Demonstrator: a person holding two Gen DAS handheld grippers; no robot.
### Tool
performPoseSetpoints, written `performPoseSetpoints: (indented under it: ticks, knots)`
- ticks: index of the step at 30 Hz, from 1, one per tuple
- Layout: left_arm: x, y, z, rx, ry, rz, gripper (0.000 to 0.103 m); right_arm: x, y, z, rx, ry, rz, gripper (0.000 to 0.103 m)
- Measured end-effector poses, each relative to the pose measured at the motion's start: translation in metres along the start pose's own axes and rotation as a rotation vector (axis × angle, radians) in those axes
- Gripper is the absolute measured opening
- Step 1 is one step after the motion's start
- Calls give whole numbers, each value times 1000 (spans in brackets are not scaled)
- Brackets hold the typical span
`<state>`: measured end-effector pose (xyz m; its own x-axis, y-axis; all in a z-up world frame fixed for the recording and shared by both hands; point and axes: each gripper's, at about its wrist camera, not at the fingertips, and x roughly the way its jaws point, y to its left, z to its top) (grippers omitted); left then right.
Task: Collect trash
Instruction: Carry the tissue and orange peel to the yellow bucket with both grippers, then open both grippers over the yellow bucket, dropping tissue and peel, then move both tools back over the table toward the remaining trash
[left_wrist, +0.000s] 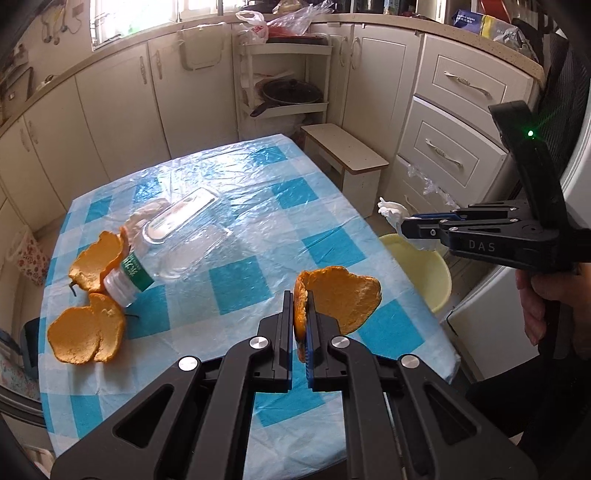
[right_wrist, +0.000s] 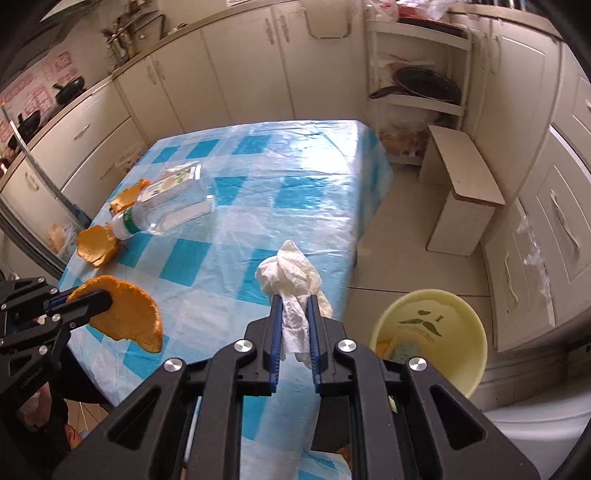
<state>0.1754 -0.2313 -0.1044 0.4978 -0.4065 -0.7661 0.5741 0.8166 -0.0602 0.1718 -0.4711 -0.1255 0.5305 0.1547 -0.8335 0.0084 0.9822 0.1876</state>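
Note:
My left gripper (left_wrist: 299, 295) is shut on an orange peel (left_wrist: 343, 299) and holds it above the near part of the blue checked table (left_wrist: 243, 280); it also shows in the right wrist view (right_wrist: 122, 310). My right gripper (right_wrist: 294, 299) is shut on a crumpled white tissue (right_wrist: 291, 273) and holds it over the table's right edge, near the yellow bin (right_wrist: 443, 332). In the left wrist view the right gripper (left_wrist: 404, 225) holds the tissue (left_wrist: 391, 212) above the bin (left_wrist: 424, 266). Two more peels (left_wrist: 86, 332) (left_wrist: 98, 262) and a clear plastic bottle (left_wrist: 136, 273) lie at the table's left.
A clear plastic box (left_wrist: 181, 218) lies beside the bottle. A small white stool (right_wrist: 461, 192) stands on the floor right of the table. A shelf rack with a pan (left_wrist: 288, 92) and cabinets stand behind. The bin holds some trash.

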Motion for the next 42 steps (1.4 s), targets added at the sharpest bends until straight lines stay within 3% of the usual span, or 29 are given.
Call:
performPoseSetpoints:
  ticks: [6, 11, 14, 15, 16, 21, 27, 30, 32, 34, 42]
  knots:
    - [24, -45, 25, -26, 7, -51, 5, 19, -81, -17, 256, 49, -49, 14]
    - [62, -85, 45, -39, 47, -70, 5, 43, -134, -38, 446, 104, -40, 14]
    - [87, -111, 54, -17, 77, -68, 5, 49, -158, -45, 552, 113, -13, 16]
    - [95, -120, 56, -6, 87, -69, 5, 48, -162, -47, 580, 105, -11, 24]
    - [102, -127, 58, 2, 96, -67, 5, 44, -169, -48, 611, 88, -11, 33]
    - [144, -164, 60, 37, 163, -55, 5, 9, -189, -42, 701, -68, 8, 38]
    - [186, -199, 62, 64, 238, -40, 5, -51, -186, -23, 688, -302, 50, 57]
    - [202, -212, 62, 72, 267, -35, 13, -64, -179, -12, 650, -354, 48, 60]
    - [204, -217, 63, 79, 262, -23, 36, -69, -177, -7, 640, -374, 46, 61]
    - [199, -221, 63, 87, 231, -4, 50, -71, -178, -2, 641, -391, 53, 63]
    - [162, -210, 67, 124, 131, 86, 69, -78, -172, 5, 645, -425, 80, 68]
